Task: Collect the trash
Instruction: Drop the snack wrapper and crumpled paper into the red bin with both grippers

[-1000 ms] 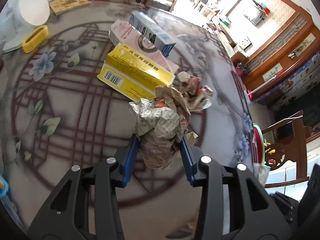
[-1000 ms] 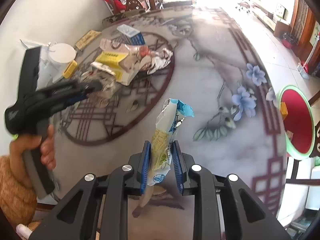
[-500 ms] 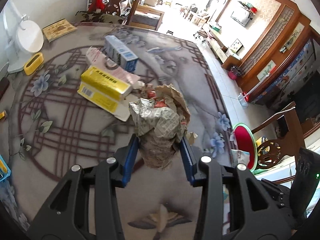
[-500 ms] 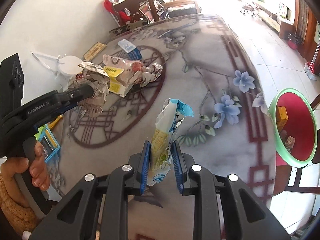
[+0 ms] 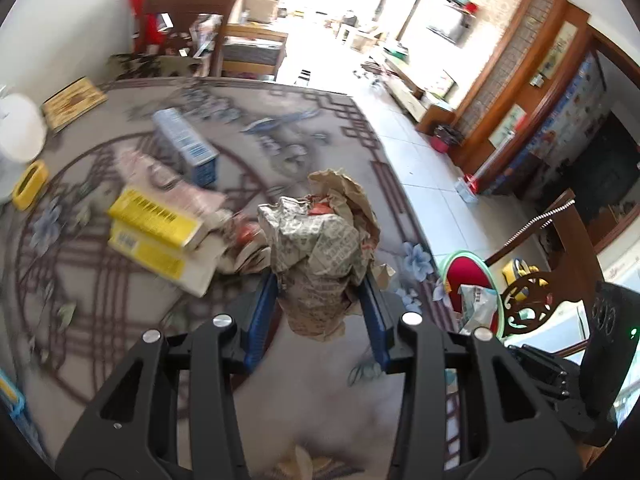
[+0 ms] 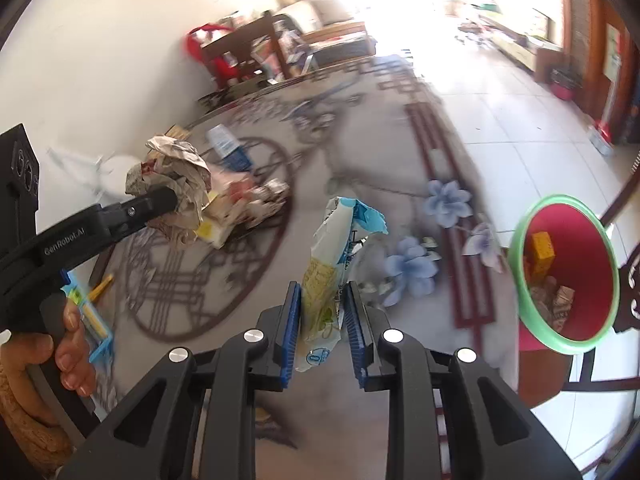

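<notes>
My left gripper (image 5: 320, 292) is shut on a crumpled wad of printed paper (image 5: 320, 248), held above the patterned table. In the right wrist view that same wad (image 6: 176, 176) hangs at the left, clamped in the left gripper held by a hand (image 6: 68, 344). My right gripper (image 6: 322, 300) is shut on a torn white, yellow and blue wrapper (image 6: 332, 256) that sticks up between its blue pads. A red bin with a green rim (image 6: 560, 272) stands off the table's right edge with some trash inside; it also shows at the right in the left wrist view as the bin (image 5: 468, 272).
A heap of trash stays on the table: a yellow box (image 5: 156, 224), a blue and white carton (image 5: 188, 148), a pink packet (image 5: 160, 176) and crumpled wrappers (image 6: 256, 200). A dark wooden chair (image 5: 540, 280) stands beside the bin. A small yellow holder (image 5: 30, 184) lies far left.
Both grippers have risen and drifted right with their loads still held. The heap of boxes has slid away left, and the red bin has come closer on the right.
</notes>
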Action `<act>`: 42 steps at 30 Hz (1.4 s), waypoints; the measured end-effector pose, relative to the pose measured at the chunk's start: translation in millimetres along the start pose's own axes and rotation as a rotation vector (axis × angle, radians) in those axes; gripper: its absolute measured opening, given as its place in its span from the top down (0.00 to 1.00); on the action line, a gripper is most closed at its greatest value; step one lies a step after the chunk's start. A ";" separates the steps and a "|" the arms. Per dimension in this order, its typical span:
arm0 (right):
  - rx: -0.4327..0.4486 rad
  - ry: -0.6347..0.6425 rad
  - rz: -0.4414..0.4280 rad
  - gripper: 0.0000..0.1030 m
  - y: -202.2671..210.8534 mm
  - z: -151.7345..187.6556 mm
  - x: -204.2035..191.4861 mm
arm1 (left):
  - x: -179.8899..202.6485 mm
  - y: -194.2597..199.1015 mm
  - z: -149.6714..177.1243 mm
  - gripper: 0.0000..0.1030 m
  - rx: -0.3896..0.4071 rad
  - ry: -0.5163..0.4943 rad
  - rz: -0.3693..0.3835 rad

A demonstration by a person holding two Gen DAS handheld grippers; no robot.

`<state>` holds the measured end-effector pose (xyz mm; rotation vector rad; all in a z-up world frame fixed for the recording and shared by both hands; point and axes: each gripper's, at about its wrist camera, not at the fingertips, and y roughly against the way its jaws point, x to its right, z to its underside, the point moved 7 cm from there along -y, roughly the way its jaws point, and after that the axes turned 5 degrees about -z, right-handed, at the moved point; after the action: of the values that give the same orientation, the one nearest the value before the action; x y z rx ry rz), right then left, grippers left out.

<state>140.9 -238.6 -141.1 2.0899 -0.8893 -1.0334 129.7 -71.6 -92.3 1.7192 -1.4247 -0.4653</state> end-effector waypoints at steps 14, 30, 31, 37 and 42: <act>0.109 -0.332 0.293 0.78 52.3 3.6 161.4 | 54.0 -31.5 12.6 0.61 -0.099 -0.136 0.134; 0.130 -0.455 0.410 0.70 60.9 -11.3 279.6 | 108.4 -55.5 15.4 0.60 -0.134 -0.235 0.165; 0.130 -0.459 0.410 0.65 60.5 -11.4 283.0 | 117.5 -59.0 14.2 0.60 -0.134 -0.250 0.176; 0.139 -0.464 0.412 0.42 59.6 -9.2 300.8 | 172.4 -82.9 16.0 0.60 -0.165 -0.335 0.247; 0.174 -0.517 0.425 0.42 74.2 2.1 309.5 | 226.3 -107.8 21.4 0.60 -0.194 -0.419 0.316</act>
<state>261.1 -524.7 -211.7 1.6656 -1.6457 -1.3102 246.2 -289.6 -139.3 1.2564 -1.8426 -0.7897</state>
